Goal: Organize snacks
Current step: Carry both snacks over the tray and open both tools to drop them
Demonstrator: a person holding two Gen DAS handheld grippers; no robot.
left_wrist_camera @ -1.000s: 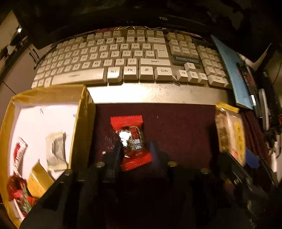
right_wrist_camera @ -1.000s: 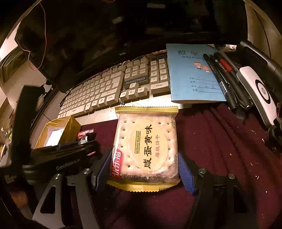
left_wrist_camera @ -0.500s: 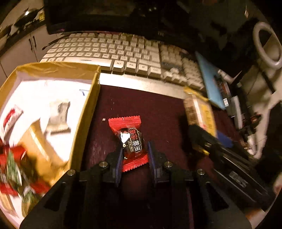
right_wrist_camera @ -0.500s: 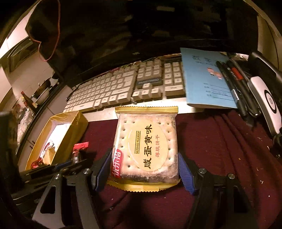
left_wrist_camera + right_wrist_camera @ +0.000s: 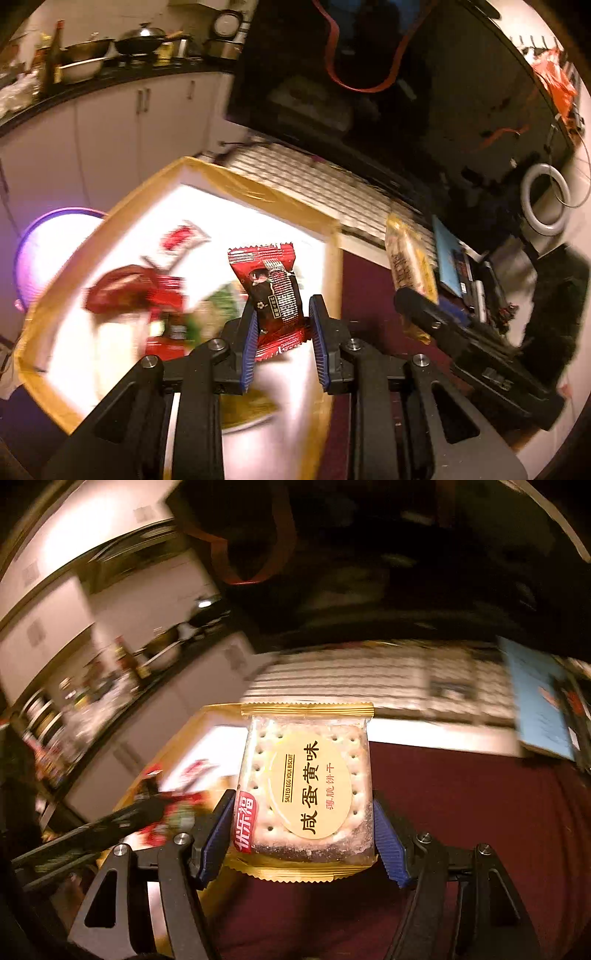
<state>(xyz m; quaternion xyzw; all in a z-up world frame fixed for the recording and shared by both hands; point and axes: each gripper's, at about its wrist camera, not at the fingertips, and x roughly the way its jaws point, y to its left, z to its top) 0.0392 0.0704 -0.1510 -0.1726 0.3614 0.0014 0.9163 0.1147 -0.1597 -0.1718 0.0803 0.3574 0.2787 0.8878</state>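
L gripper clamped on red candy, R gripper wide, gripping biscuit pack

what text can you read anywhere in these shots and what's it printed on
"SALTED EGG YOLK BISCUIT": cracker packet, on its cream oval.
"咸蛋黄味": same oval, large dark characters.
"薄脆饼干": same oval, small red characters.
"优乐福": red badge on that packet's lower left corner.
Red candy wrapper: print too small to read.
Keyboard and blue booklet: blurred, unreadable.
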